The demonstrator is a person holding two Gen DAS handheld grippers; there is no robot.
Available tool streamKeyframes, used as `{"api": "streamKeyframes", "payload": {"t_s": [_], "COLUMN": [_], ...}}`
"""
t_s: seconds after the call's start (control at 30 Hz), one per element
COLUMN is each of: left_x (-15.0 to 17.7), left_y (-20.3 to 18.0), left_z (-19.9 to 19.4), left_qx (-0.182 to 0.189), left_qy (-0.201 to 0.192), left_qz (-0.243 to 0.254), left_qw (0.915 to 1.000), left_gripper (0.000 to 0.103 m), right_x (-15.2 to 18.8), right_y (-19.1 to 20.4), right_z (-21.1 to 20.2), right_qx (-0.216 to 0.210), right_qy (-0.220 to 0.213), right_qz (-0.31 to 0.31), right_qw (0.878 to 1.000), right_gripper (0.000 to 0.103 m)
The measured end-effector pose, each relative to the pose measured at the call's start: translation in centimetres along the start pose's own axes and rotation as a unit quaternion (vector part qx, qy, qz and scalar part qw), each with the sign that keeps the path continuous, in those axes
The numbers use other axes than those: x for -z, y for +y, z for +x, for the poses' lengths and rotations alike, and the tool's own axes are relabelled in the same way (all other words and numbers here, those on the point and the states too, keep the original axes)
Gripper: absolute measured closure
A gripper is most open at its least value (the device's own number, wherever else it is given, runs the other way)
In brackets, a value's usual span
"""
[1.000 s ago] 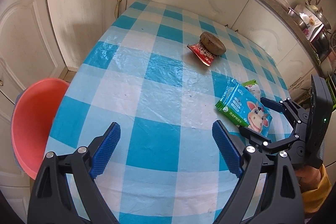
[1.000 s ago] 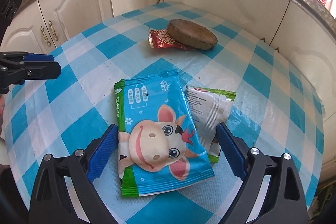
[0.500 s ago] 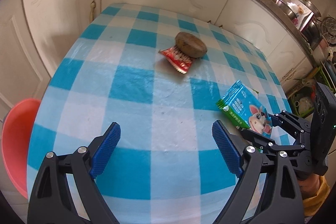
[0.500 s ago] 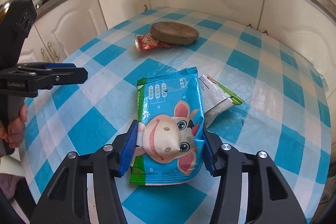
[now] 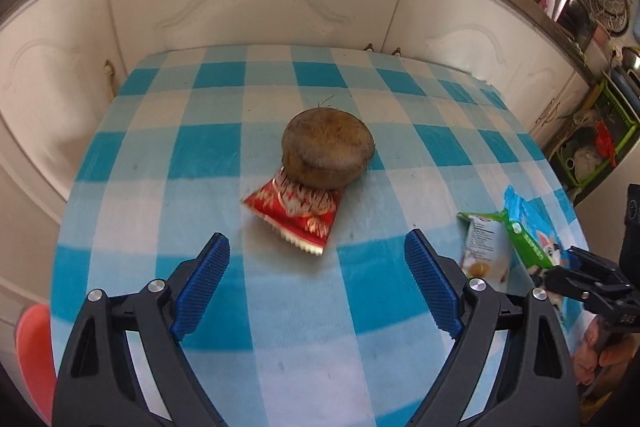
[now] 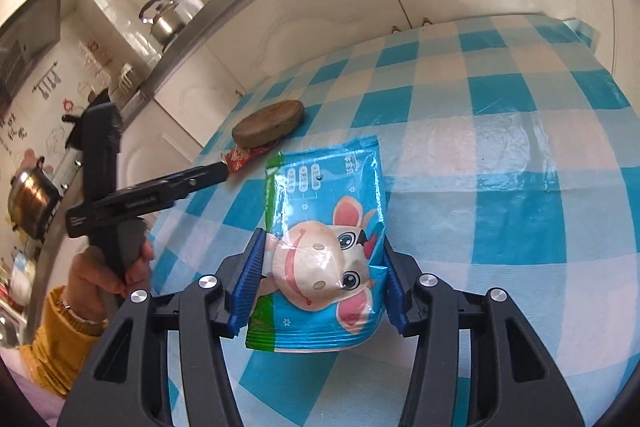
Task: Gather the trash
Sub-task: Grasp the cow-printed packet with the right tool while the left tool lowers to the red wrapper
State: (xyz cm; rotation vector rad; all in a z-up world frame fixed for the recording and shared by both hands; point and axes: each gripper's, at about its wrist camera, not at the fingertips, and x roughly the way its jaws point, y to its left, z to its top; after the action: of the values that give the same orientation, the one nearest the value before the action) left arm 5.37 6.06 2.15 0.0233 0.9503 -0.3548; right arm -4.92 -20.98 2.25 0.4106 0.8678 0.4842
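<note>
Right gripper (image 6: 320, 283) jaws clamped on blue cow packet (image 6: 328, 227), lifted over checkered desk (image 6: 520, 187). Left gripper (image 5: 316, 287) jaws wide apart, empty; red wrapper (image 5: 296, 215) on desk just ahead, under brown round thing (image 5: 328, 147).

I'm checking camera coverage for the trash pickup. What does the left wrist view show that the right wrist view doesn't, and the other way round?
Only the left wrist view shows the green-and-white wrapper lying on the table and the pink basin beside the table. Only the right wrist view shows the right gripper shut on both edges of the blue cartoon packet, and the person's yellow sleeve. Both show the checked tablecloth, the brown round block resting on the red wrapper, and the open left gripper.
</note>
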Motion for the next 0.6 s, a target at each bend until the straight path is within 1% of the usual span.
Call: {"api": "streamKeyframes", "payload": {"t_s": [0.07, 0.1, 0.17, 0.23, 0.27, 0.37, 0.4, 0.43, 0.47, 0.5, 0.53, 0.6], "left_x": [-0.7, -0.9, -1.4, -1.8, -2.0, -2.4, -2.5, -2.6, -2.6, -2.6, -2.7, -2.5], "left_y": [0.2, 0.3, 0.6, 0.7, 0.6, 0.4, 0.3, 0.2, 0.2, 0.0, -0.1, -0.1], "left_z": [1.2, 1.7, 2.4, 2.9, 3.2, 3.7, 3.8, 3.9, 3.8, 3.8, 3.8, 3.7], "left_qx": [-0.005, -0.006, -0.009, -0.003, -0.008, -0.010, -0.010, -0.013, -0.017, -0.018, -0.022, -0.028], "left_qy": [0.010, 0.014, 0.017, 0.020, 0.021, 0.018, 0.016, 0.015, 0.012, 0.010, 0.009, 0.007], "left_qz": [0.010, 0.011, 0.011, 0.016, 0.022, 0.033, 0.036, 0.037, 0.039, 0.041, 0.042, 0.043], "left_qw": [0.9999, 0.9998, 0.9998, 0.9997, 0.9995, 0.9993, 0.9992, 0.9991, 0.9990, 0.9990, 0.9989, 0.9986], "left_gripper": [0.013, 0.013, 0.013, 0.013, 0.013, 0.014, 0.016, 0.018, 0.026, 0.032, 0.034, 0.040], "right_x": [-0.1, -0.1, -0.2, -0.2, -0.1, 0.1, 0.1, 0.2, 0.2, 0.3, 0.3, 0.4], "right_y": [-0.1, -0.2, -0.3, -0.2, -0.1, 0.4, 0.5, 0.7, 0.9, 1.1, 1.3, 1.4], "right_z": [0.0, 0.0, 0.0, 0.0, 0.0, 0.2, 0.4, 0.6, 0.6, 0.6, 0.6, 0.7], "right_qx": [-0.001, -0.004, -0.007, -0.006, -0.007, 0.004, 0.004, 0.003, 0.010, 0.018, 0.020, 0.024], "right_qy": [-0.001, -0.001, 0.001, 0.003, 0.004, 0.008, 0.011, 0.017, 0.018, 0.015, 0.016, 0.016], "right_qz": [0.004, 0.005, 0.007, 0.004, 0.001, -0.013, -0.016, -0.020, -0.024, -0.027, -0.032, -0.035], "right_qw": [1.000, 1.000, 1.000, 1.000, 1.000, 1.000, 1.000, 1.000, 1.000, 0.999, 0.999, 0.999], "right_gripper": [0.060, 0.068, 0.068, 0.068, 0.068, 0.066, 0.059, 0.045, 0.037, 0.026, 0.021, 0.019]}}
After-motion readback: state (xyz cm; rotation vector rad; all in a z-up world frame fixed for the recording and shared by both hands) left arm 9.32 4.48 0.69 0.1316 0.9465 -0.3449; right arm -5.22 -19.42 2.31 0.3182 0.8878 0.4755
